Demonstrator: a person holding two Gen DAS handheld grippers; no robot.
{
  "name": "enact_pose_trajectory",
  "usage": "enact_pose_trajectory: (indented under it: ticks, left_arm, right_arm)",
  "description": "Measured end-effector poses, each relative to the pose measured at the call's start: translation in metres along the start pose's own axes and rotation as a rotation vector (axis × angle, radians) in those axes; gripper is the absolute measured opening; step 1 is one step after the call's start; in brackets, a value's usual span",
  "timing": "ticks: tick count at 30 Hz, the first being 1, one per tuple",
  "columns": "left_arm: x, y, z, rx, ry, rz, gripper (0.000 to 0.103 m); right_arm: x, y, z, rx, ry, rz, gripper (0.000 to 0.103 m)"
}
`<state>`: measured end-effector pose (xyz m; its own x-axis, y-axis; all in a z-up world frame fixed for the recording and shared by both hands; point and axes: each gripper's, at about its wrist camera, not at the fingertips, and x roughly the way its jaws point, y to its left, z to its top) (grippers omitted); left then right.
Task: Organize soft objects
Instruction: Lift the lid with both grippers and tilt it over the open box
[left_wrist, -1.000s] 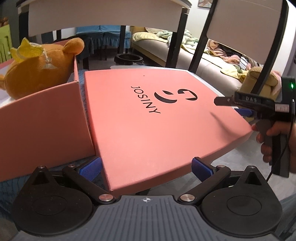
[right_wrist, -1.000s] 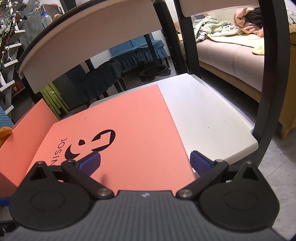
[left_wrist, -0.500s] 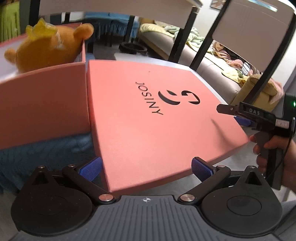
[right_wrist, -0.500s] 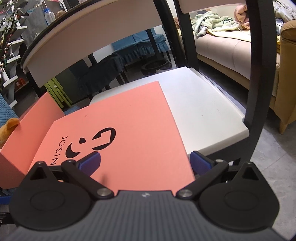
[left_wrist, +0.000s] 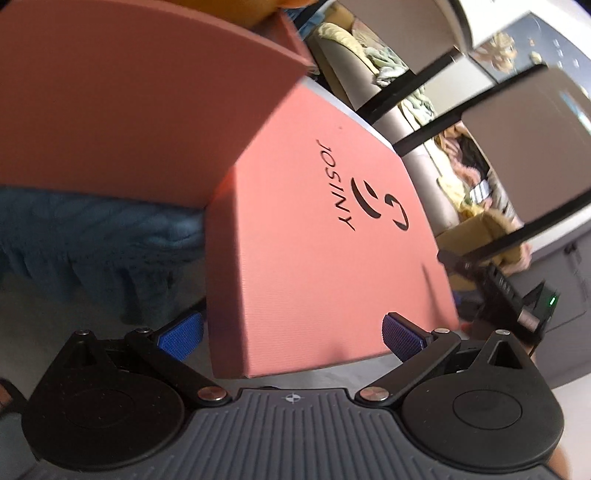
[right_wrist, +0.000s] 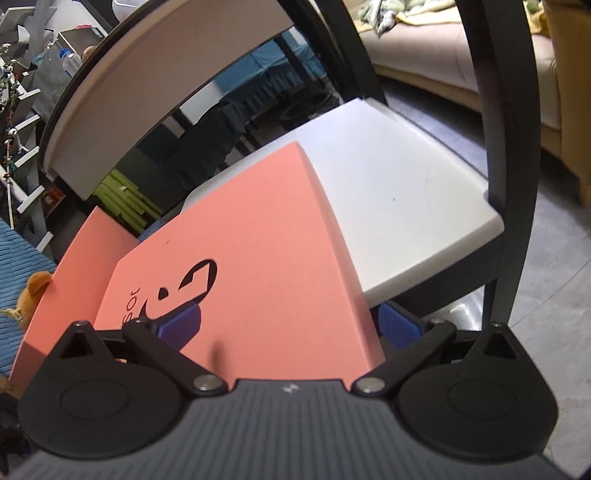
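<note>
- Lid (left_wrist: 317, 236): salmon box lid, logo face up, tilted in the left wrist view. It lies partly over the white chair seat (right_wrist: 399, 184), its near edge overhanging. Long axis runs away from both cameras toward the chair back.
- Open box (left_wrist: 122, 96): same colour, just beside the lid on its left; an orange plush toy (right_wrist: 31, 291) shows in it.
- Left gripper (left_wrist: 291, 332): fingers spread, flanking the lid's near edge; contact cannot be told.
- Right gripper (right_wrist: 288, 325): fingers spread across the lid's near right corner.
- Step judged: closing the box. Next move calls for a firm pinch by both, then a level carry leftward over the box.
</note>
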<state>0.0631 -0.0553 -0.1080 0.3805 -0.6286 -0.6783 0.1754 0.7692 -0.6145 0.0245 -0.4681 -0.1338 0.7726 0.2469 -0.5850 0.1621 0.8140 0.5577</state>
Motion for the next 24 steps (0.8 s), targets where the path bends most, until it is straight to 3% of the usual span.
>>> enact_pose_trajectory:
  ticks: [10,12,13,19,24]
  left_arm:
    - [0.018,0.012,0.005,-0.042,0.021,-0.081,0.101]
    - [0.019,0.009,0.004,-0.04,0.014,-0.072,0.1]
    - [0.018,0.008,0.004,-0.045,0.009,-0.065,0.098]
    - [-0.002,-0.005,0.005,-0.027,-0.062,-0.085,0.089]
    - [-0.029,-0.021,0.01,0.023,-0.178,-0.113,0.082]
  right_arm:
    - [0.014,-0.032,-0.008,0.195,0.112,0.086,0.102]
    - [0.016,-0.035,-0.008,0.217,0.121,0.113,0.099]
    - [0.015,-0.036,-0.007,0.229,0.12,0.132,0.092]
    - [-0.005,-0.03,0.001,0.218,0.052,0.168,0.077]
    - [-0.028,-0.02,0.014,0.191,-0.041,0.226,0.068]
